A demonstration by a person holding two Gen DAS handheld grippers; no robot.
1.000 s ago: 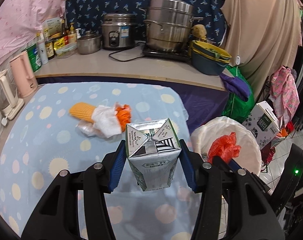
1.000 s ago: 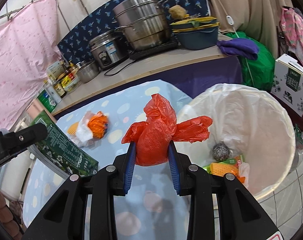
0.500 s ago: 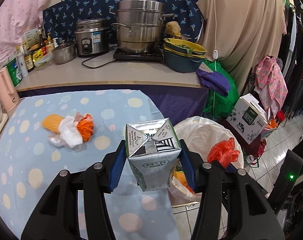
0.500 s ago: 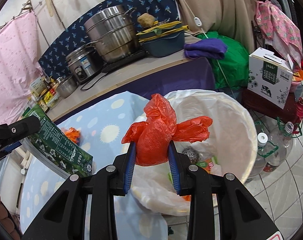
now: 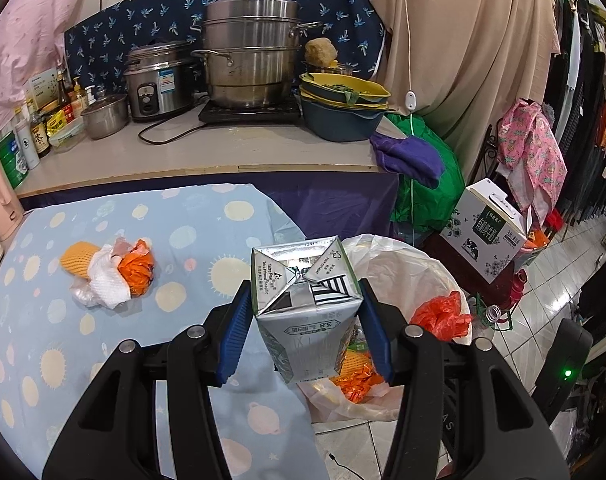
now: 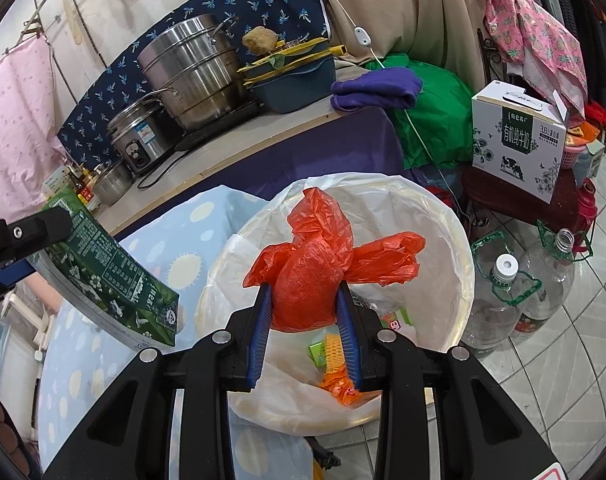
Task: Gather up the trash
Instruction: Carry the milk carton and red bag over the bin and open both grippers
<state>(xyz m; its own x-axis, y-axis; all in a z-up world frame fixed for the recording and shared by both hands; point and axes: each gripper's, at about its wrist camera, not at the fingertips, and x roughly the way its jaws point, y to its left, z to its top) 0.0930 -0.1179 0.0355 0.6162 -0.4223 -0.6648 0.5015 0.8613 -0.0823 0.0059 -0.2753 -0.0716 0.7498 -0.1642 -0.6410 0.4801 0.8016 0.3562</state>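
My left gripper (image 5: 305, 300) is shut on a silver and green milk carton (image 5: 305, 312), held over the right edge of the blue dotted table (image 5: 43, 340), beside the bin. My right gripper (image 6: 305, 300) is shut on a crumpled red plastic bag (image 6: 315, 276), hanging right above the white-lined trash bin (image 6: 443, 216). The same carton (image 6: 107, 280) shows at the left of the right wrist view, the red bag (image 5: 441, 316) at the right of the left wrist view. A clump of trash (image 5: 111, 272), orange, yellow and white, lies on the table at the left.
The bin (image 5: 403, 264) holds orange and yellow wrappers. Behind the table runs a counter (image 5: 223, 152) with steel pots, a rice cooker, bowls and bottles. On the floor at the right stand large plastic bottles (image 6: 499, 304), a milk box (image 6: 519, 140) and a green bag.
Both grippers have moved to the right with their loads. The red bag has gone from over the table's edge to above the bin, and the carton now sits at the table's right edge.
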